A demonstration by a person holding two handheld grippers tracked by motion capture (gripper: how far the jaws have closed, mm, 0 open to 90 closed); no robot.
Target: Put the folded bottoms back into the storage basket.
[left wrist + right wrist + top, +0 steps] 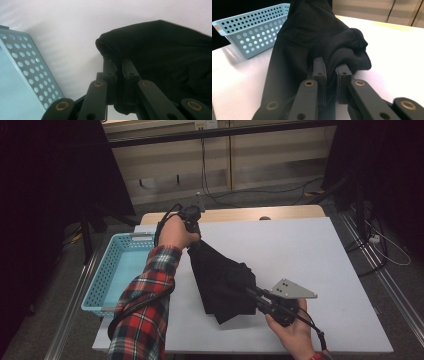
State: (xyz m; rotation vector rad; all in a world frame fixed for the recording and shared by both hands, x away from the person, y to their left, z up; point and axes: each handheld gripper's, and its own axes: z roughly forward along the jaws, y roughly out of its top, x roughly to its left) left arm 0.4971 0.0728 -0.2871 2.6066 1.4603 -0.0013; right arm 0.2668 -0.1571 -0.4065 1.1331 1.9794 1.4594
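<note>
We hold the black cloth (220, 282) clenched in both grippers — left gripper (192, 231) nearest the blue basket (107, 270), right gripper (252, 292) opposite — its long axis slung diagonally between them

Basket (107, 275) at the left edge of the surface (310, 250), cloth (220, 280) just right of it near the middle, stretched between left hand-held gripper (196, 236) behind and right hand-held gripper (251, 292) in front
</note>
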